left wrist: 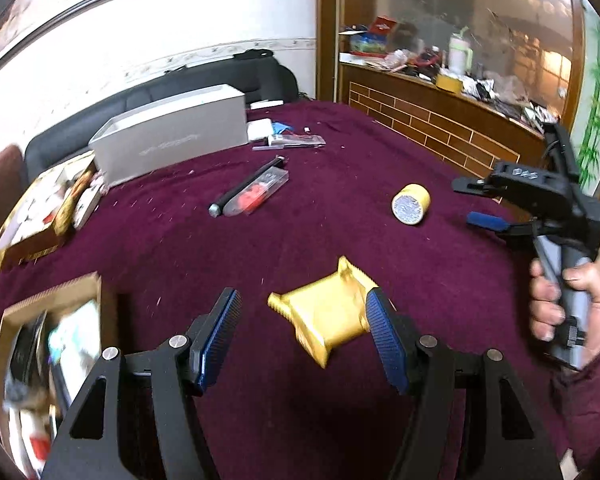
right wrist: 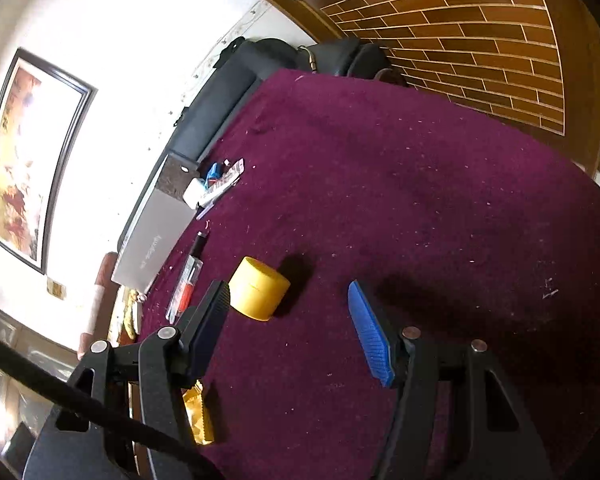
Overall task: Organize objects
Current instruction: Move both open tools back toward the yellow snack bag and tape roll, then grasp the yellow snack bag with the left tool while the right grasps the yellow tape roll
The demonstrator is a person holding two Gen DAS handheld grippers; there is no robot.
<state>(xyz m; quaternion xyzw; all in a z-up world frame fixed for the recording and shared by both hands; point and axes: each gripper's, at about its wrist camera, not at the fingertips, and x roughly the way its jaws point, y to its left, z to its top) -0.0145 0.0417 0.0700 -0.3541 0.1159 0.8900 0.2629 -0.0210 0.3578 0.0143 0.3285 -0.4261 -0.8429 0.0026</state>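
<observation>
A gold, ridged tray-like piece (left wrist: 324, 314) lies on the maroon tablecloth (left wrist: 340, 168) between the fingers of my left gripper (left wrist: 304, 320). It sits close to the right blue pad (left wrist: 384, 340), and the jaws stand open around it. A yellow cylinder (left wrist: 411, 204) with a silvery end lies on its side farther right. A hand holds my right gripper (left wrist: 474, 204) just right of it. In the right wrist view that gripper (right wrist: 290, 320) is open, with the yellow cylinder (right wrist: 260, 294) just ahead by its left finger. A corner of the gold piece (right wrist: 198, 416) shows behind that finger.
A grey box (left wrist: 172, 132), a black pen (left wrist: 244, 188) and a clear packet (left wrist: 260, 192) with a red item lie farther back. A gold box (left wrist: 40, 216) and a cardboard box (left wrist: 52, 340) stand at the left. A cluttered wooden counter (left wrist: 440, 120) is beyond the table.
</observation>
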